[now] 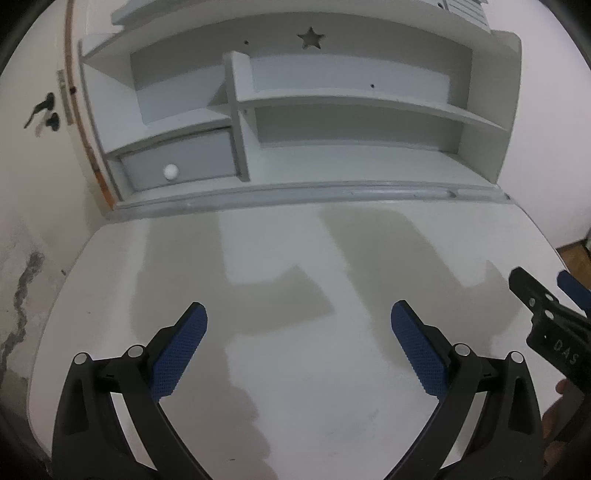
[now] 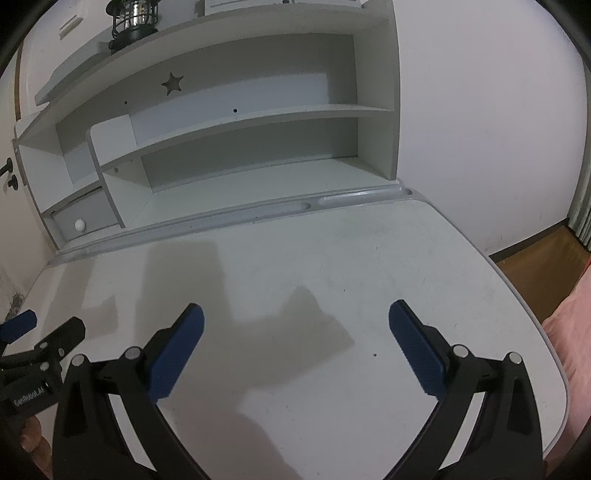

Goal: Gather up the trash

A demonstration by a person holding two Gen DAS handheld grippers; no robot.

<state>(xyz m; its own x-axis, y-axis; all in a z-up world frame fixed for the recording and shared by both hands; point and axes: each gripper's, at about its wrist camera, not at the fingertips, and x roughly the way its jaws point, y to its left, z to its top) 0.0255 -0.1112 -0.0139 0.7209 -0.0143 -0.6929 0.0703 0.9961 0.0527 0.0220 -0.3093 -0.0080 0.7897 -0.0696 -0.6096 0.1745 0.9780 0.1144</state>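
Hovering over the white desk (image 1: pixel 295 258) near its front edge: left gripper (image 1: pixel 298 332) and right gripper (image 2: pixel 295 332) (jaws spread wide, gripping nothing).

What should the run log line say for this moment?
left gripper: open, nothing held | right gripper: open, nothing held | desk: no trash visible

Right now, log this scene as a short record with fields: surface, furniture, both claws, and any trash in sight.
surface: white desk top, only claw shadows on it
hutch: grey shelf unit at the back of the desk, star cutout, shelves bare
drawer: small grey drawer, shut, white knob
on top of hutch: black lantern
left claw: open, holds nothing, above the desk
right claw: open, holds nothing, above the desk
trash: none visible in either view
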